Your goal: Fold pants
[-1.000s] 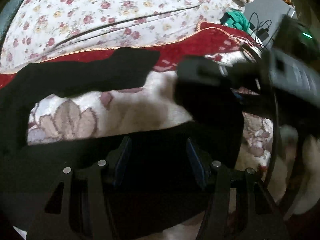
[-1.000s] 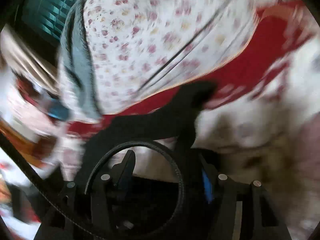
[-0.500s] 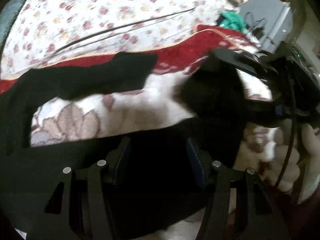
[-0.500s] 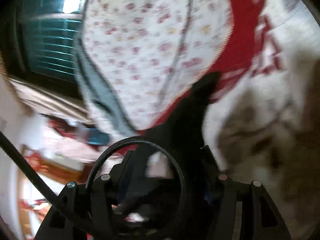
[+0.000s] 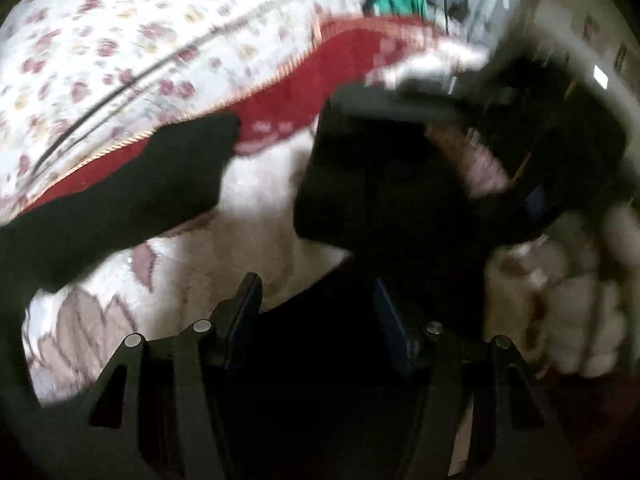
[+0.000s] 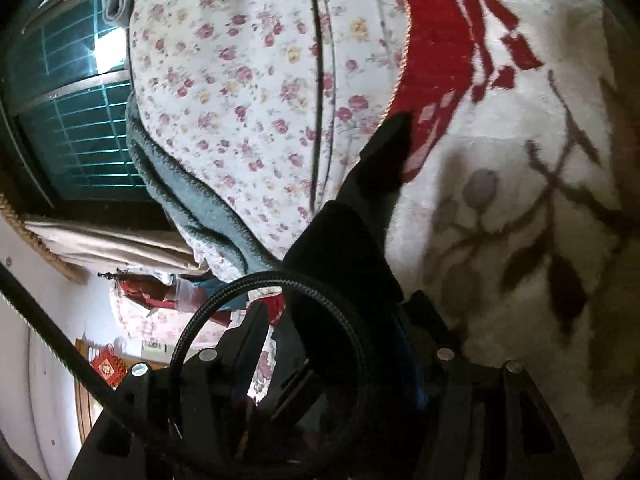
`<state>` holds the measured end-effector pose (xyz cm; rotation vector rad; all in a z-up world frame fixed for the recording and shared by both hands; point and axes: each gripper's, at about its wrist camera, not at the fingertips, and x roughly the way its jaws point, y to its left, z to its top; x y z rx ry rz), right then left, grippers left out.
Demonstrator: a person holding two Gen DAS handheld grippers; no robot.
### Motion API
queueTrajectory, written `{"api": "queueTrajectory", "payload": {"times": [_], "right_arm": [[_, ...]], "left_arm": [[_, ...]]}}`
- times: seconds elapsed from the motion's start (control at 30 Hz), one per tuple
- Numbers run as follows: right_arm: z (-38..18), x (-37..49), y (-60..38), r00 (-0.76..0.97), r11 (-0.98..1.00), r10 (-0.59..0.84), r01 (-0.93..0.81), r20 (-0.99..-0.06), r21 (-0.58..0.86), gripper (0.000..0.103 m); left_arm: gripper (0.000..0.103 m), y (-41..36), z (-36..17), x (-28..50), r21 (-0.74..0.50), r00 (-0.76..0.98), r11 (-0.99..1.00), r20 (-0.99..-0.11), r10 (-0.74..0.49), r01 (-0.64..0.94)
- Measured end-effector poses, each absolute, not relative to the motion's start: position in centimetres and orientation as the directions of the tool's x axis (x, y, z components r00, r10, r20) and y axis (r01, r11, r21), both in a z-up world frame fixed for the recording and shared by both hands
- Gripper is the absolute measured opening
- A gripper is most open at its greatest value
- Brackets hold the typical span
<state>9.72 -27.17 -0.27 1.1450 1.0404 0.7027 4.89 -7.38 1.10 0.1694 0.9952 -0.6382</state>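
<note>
Black pants (image 5: 120, 200) fill the left wrist view, lying across a fluffy white blanket (image 5: 260, 208) with a red edge. One leg stretches off to the left, toward a flowery sheet (image 5: 120, 40). The left gripper (image 5: 320, 312) tips steeply down over the cloth. Its two fingers (image 5: 244, 304) stand partly apart, and dark pants cloth sits between them. It is too dark there to tell if the pads press on it. On the right side, the right gripper (image 5: 500, 140) is a black blur, held up with dark cloth hanging below it. The person's hand (image 5: 560, 300) is wrapped around its handle.

From the right wrist view, the right gripper (image 6: 336, 344) is rolled over on its side, so the room looks tipped. A window (image 6: 68, 128) shows at the left. The jaws are partly apart. A thick fold of the pants (image 6: 344, 264) runs up from between them, and the far end (image 6: 388, 148) reaches the blanket's (image 6: 500, 200) red edge. The cloth sits against the right finger, while the left finger (image 6: 248, 332) looks clear of it. I cannot tell if the grip is tight. A black cable (image 6: 224, 304) loops in front of the fingers.
</note>
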Motion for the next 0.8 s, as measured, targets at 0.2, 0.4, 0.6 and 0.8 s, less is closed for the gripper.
{"api": "queueTrajectory", "payload": {"times": [0.2,0.4,0.6,0.8], "right_arm": [[-0.5,9.6,-28.6,0.403,0.362,0.842,0.068,-0.358,0.93,0.058],[-1.0,9.5,-30.0,0.433,0.359,0.825,0.093,-0.363,0.929,0.058],[-0.1,9.1,-30.2,0.442,0.376,0.819,0.071,-0.367,0.924,0.058],[0.9,8.7,-28.3,0.403,0.4,0.836,0.017,-0.372,0.916,0.058]], "left_arm": [[0.072,-6.6,1.8,6.7,-0.145,0.324,0.749,-0.837,-0.441,0.646],[0.047,-6.7,3.5,6.5,-0.093,0.333,0.735,-0.848,-0.411,0.671],[0.009,-6.2,3.9,5.3,-0.063,0.381,0.763,-0.838,-0.391,0.644],[0.008,-2.1,4.0,5.5,-0.143,0.419,0.845,-0.817,-0.395,0.516]]}}
